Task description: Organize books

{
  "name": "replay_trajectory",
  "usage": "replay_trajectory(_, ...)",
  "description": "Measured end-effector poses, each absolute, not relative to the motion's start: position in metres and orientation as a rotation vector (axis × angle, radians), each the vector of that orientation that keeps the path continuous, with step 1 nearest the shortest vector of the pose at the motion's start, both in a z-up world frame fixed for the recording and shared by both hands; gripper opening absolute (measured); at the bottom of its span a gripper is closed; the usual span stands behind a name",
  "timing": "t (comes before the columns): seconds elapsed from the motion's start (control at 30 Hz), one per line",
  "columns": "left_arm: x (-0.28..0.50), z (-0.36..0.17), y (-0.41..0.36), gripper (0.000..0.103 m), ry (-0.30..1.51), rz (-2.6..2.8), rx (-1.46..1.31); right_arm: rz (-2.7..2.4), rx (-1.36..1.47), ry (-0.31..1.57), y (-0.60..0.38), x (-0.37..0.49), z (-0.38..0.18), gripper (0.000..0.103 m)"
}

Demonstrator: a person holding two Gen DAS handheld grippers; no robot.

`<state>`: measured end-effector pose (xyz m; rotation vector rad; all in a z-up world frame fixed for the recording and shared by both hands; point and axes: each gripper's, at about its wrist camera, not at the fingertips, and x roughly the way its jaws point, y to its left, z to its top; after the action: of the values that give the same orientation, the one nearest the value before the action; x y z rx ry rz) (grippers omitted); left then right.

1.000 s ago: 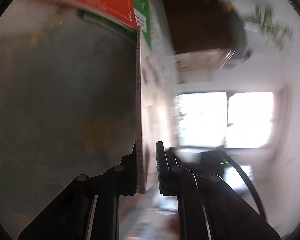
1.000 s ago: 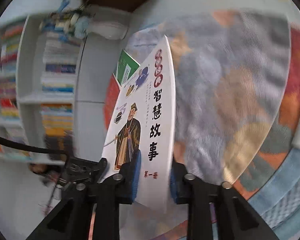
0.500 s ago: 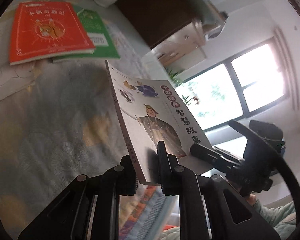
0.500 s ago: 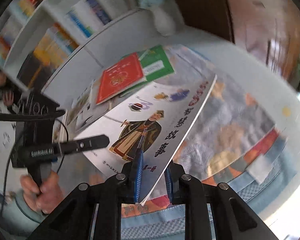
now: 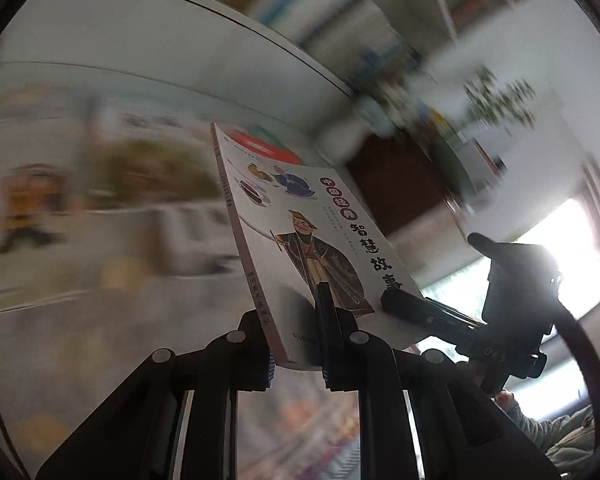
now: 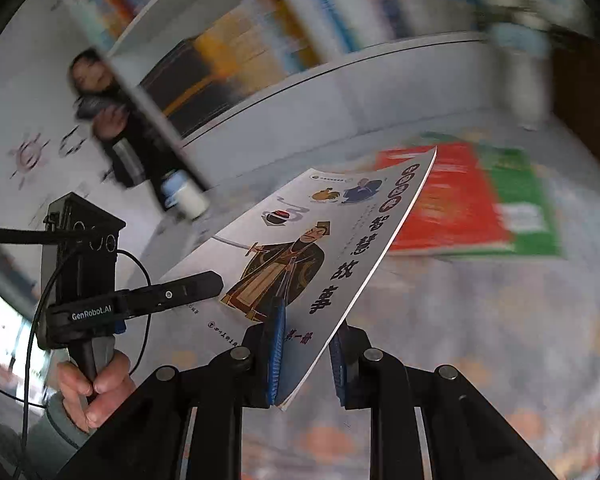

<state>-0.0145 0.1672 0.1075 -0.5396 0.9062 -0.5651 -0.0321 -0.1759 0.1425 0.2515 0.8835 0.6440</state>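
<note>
A white picture book with a robed figure on its cover is held off the patterned cloth by both grippers. My left gripper is shut on its bottom edge near the spine. My right gripper is shut on the bottom corner by the open page edge of the same book. The other gripper's finger lies on the cover at the left, with a hand on its handle. A red book lies on a green book on the cloth beyond.
A white bookshelf full of books rises behind the surface. A person stands blurred at the far left, near a white jar. A dark wooden cabinet, a plant and a bright window are to the right.
The book has risen with both grippers and tipped from nearly upright to a flatter slant. Both views have swung up towards the bookshelf, and the red and green books have dropped behind.
</note>
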Motion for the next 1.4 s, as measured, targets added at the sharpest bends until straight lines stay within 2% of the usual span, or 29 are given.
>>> replay_trajectory(0.3,-0.02,0.091,0.28,0.014,0.833,-0.219,-0.637,0.952,0.16,0.983,-0.016,0.036,0.116,0.02)
replay_trajectory(0.67,0.003,0.028,0.332,0.014,0.856,-0.037,-0.76,1.029,0.108,1.125,0.078,0.094,0.051,0.02)
replay_trajectory(0.87,-0.004,0.01,0.343,0.025,0.893,-0.009,-0.795,1.013,0.098,1.201,0.09,0.097,0.026,0.022)
replay_trajectory(1.17,-0.027,0.011,0.338,0.026,0.913,0.011,-0.805,0.954,0.089,1.225,0.078,0.097,0.03,0.023)
replay_trajectory(1.23,-0.036,0.01,0.332,0.029,0.946,0.022,-0.789,0.93,0.079,1.239,0.069,0.095,0.029,0.028)
replay_trajectory(1.4,-0.059,0.006,0.314,0.029,1.006,-0.005,-0.772,0.903,0.099,1.246,0.054,0.086,0.028,0.028)
